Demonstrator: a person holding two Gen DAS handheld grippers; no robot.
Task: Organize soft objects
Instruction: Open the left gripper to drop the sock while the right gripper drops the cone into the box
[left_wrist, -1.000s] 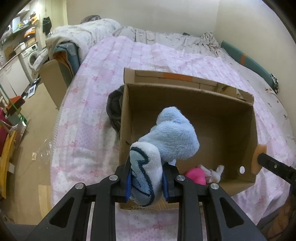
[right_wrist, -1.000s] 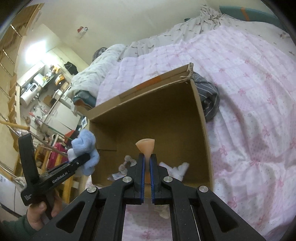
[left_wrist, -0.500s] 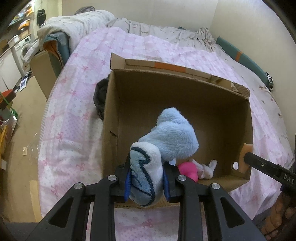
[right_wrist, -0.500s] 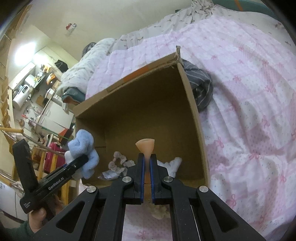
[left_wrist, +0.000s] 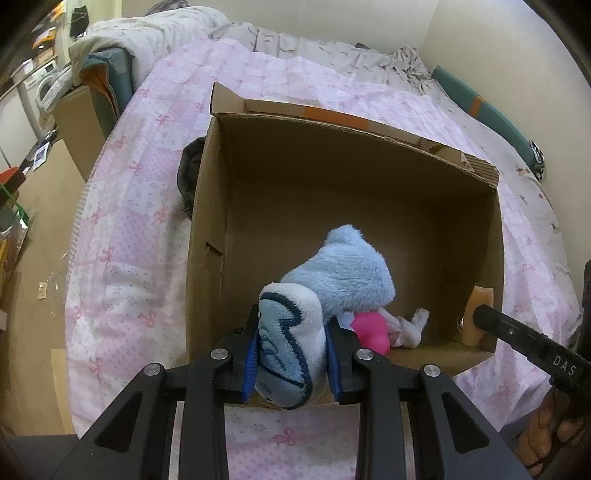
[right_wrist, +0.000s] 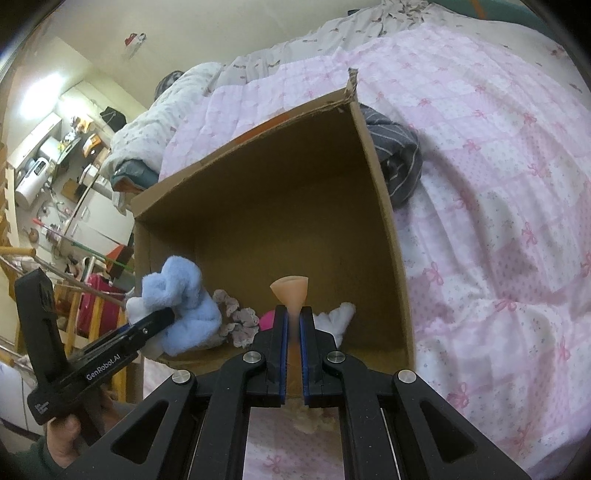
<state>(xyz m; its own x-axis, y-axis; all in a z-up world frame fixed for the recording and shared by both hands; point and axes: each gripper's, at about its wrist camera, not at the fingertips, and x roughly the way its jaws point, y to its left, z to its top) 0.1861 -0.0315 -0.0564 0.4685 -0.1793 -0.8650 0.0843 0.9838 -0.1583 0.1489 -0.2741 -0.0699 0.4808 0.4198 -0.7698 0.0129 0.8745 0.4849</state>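
We find the left gripper (left_wrist: 291, 360) with its jaws clamped on a blue plush toy (left_wrist: 332, 280), held over the near edge of the cardboard box (left_wrist: 207, 206) on the bed (left_wrist: 122, 229). The right gripper (right_wrist: 291, 332) has its jaws pressed together on a thin peach-coloured piece (right_wrist: 290, 291) above the box's right side. A pink toy (left_wrist: 371, 328) and white cloth (left_wrist: 410, 326) lie inside.

Both wrist views look steeply down, close, into one cardboard box (left_wrist: 369, 206).
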